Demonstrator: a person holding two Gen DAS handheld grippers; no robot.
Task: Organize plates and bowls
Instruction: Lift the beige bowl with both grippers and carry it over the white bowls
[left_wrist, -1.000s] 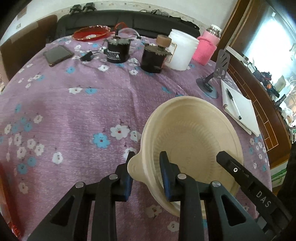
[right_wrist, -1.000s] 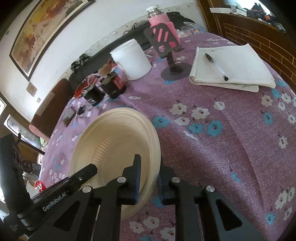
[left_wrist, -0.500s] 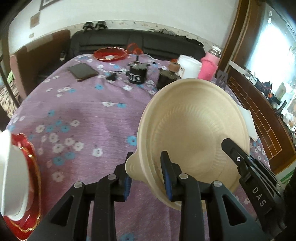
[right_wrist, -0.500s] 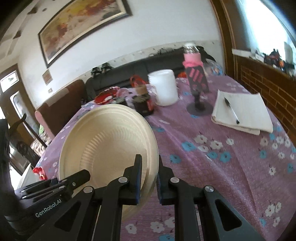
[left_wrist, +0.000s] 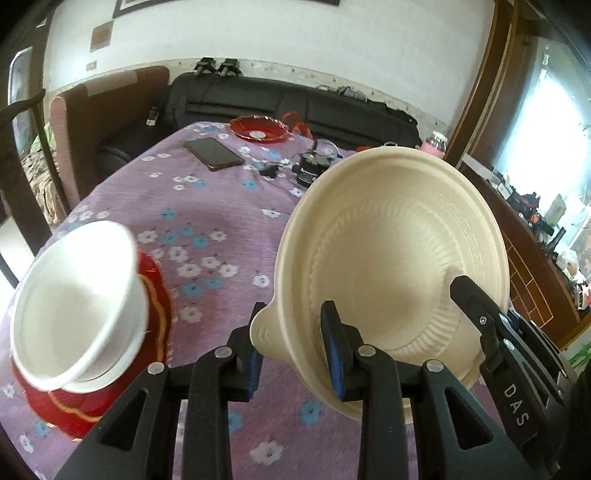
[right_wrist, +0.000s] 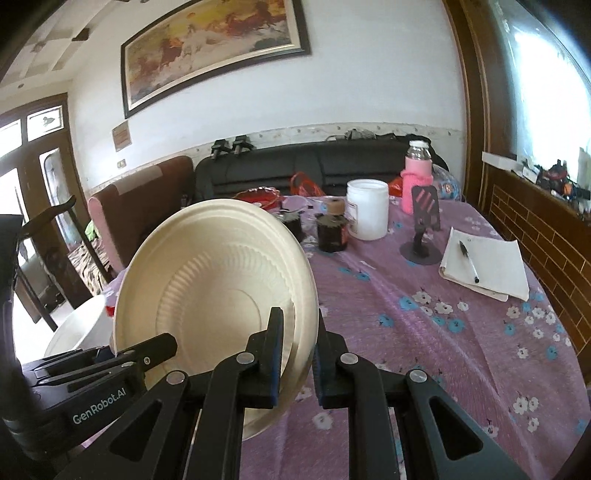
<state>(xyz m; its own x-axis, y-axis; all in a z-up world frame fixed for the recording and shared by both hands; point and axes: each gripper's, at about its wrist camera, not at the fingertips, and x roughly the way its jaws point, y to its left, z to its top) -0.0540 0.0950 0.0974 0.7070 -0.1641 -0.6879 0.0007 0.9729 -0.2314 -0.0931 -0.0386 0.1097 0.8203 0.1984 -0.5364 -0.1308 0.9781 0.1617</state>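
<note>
Both grippers hold the cream plate stack (left_wrist: 399, 258), tilted, off the purple tablecloth (left_wrist: 207, 229). Left gripper (left_wrist: 293, 363) jaws clamped on its near-left rim at the tab; right gripper (right_wrist: 297, 363) jaws pinched on the opposite rim. White bowls (left_wrist: 74, 310) on red plate (left_wrist: 155, 314) sit left of the left jaws.

Bare tablecloth (left_wrist: 221, 206) beside stacked white bowls (left_wrist: 74, 314)

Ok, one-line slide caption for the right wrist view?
Both grippers, right gripper and left gripper, hold a cream disposable plate tilted above the purple floral tablecloth.
</note>
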